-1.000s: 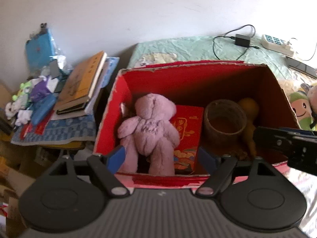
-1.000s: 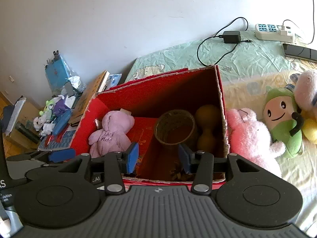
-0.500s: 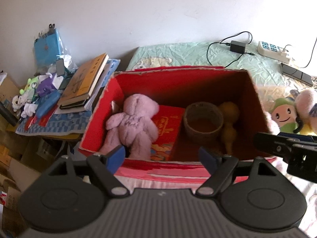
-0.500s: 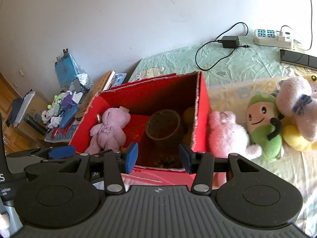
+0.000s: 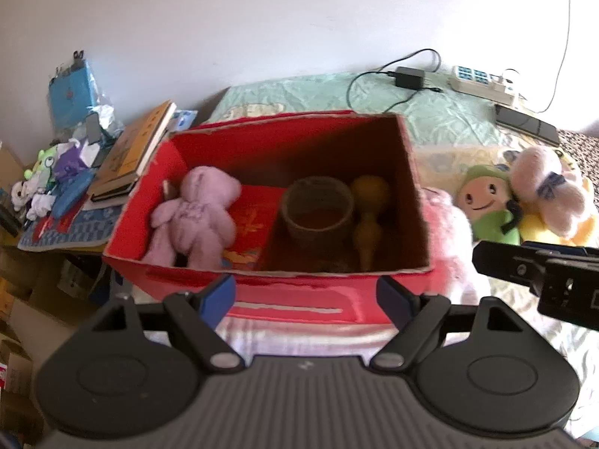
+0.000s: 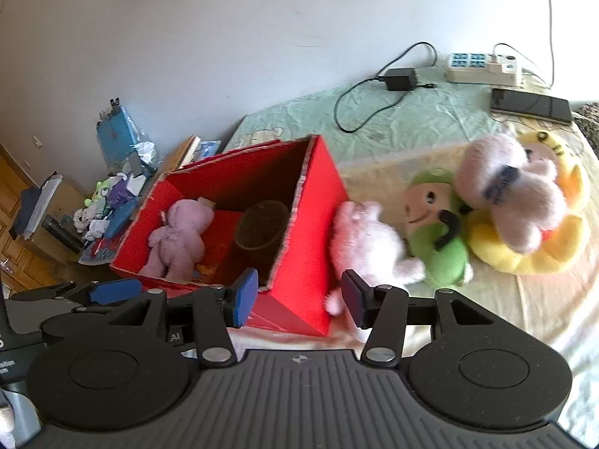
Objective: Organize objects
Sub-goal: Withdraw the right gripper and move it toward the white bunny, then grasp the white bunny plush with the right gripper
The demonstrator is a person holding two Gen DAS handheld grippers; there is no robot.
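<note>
So: red box half packed, toys waiting

Both sets of jaws empty: left gripper (image 5: 306, 299) apart, right gripper (image 6: 299, 297) opening. Purple bear (image 5: 194, 217) lies inside the red box (image 5: 292, 292) on the bed (image 6: 411, 112); pink plush (image 6: 368, 245) sits just outside its right wall.

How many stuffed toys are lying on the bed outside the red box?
4 that show. A pink one lies against the red box, a green one beside it, then a yellow one with a pale pink one on top. Others may be hidden.
</note>
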